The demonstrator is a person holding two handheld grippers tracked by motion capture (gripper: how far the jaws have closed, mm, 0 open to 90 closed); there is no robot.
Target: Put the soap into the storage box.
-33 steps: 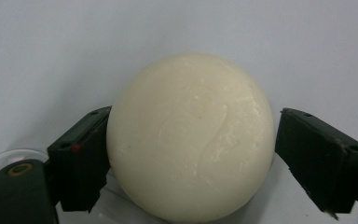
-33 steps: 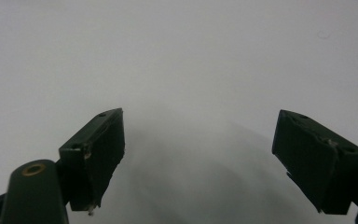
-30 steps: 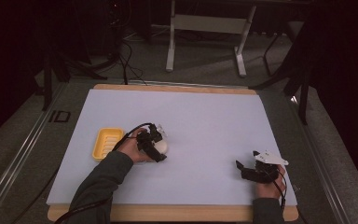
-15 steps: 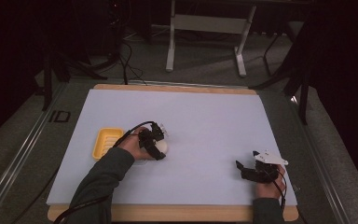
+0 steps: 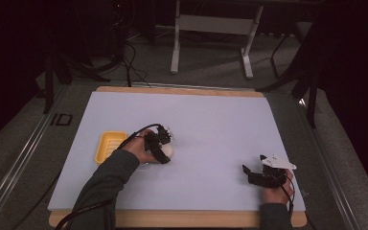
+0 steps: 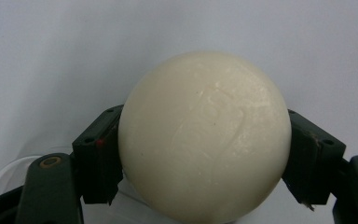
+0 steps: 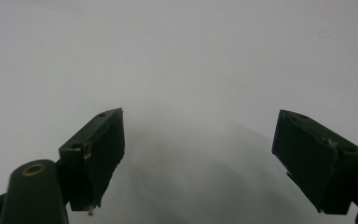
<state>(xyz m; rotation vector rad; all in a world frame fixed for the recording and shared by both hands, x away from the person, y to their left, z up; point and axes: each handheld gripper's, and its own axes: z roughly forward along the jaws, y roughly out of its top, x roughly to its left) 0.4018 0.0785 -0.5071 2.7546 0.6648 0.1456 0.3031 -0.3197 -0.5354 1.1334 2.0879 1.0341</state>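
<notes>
So the left hand-held gripper (image 5: 165, 149) sits over the left-middle of the counter (image 5: 220, 120), and it's got a cream-white ball (image 6: 205, 135) clamped between its two black jaws. The left gripper view makes that pretty clear: the jaw pads press against the ball on both sides, and the ball bulges out well past them, smooth and slightly glossy with a few faint scuff lines on the surface. In the high view the ball (image 5: 166, 151) peeks out as a pale blob just past the person's left hand (image 5: 141, 149), a black cable looping up and over the gripper. Can't really tell from any view whether the ball is touching the counter or held just above it.

Right beside that hand, on its left, there's a small yellow tray (image 5: 109, 144) lying flat on the white sheet that covers the counter. Looks shallow with a raised rim. It's near the ball but not touching it.

The right hand-held gripper (image 5: 255, 173) is well apart, down near the front right corner of the counter, held in the person's right hand (image 5: 278, 189) with its grey three-cornered plate on top. Its jaws are spread wide with nothing between them; the right gripper view just has bare white sheet and a soft shadow past the two pads (image 7: 95, 149).
</notes>
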